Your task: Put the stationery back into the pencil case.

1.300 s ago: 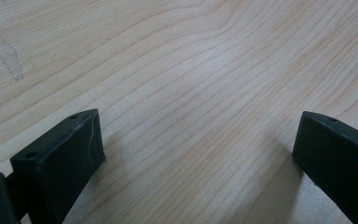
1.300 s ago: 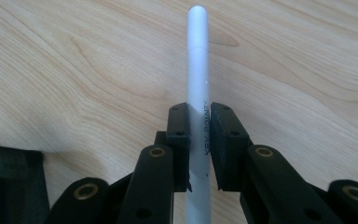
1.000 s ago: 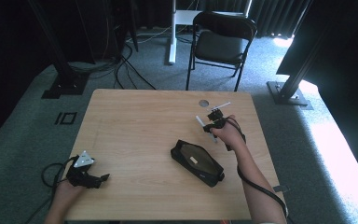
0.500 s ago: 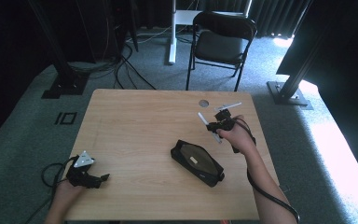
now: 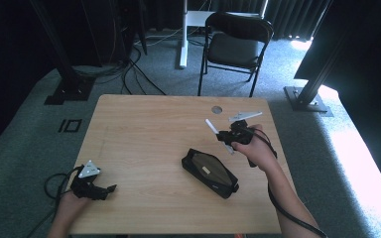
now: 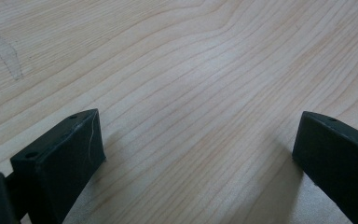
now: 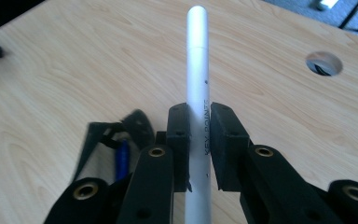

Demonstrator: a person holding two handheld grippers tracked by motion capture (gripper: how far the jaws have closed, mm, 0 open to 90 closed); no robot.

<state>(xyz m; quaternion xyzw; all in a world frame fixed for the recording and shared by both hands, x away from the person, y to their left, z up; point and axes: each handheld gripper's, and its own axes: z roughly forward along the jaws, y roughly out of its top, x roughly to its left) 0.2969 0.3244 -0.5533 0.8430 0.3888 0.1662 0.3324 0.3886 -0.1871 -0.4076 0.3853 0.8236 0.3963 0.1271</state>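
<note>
Your high view is dim and soft, the room's edges nearly black. Daylight spills onto the carpet (image 5: 362,148) at right, blown out. The table (image 5: 144,134) is evenly lit with faint shadows. Your gripper views are bright; the pouch (image 7: 116,140) under the pen (image 7: 198,93) is blurred.

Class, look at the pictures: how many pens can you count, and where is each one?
1 for certain: a white pen clamped in the right hand-held gripper above the table. The black pencil case lies open; more may be hidden inside.

A pouch (image 5: 210,172) lies on the table (image 5: 144,129), right of centre; a pen (image 5: 211,127) is above it, perhaps just behind; a chair (image 5: 235,47) stands beyond.
</note>
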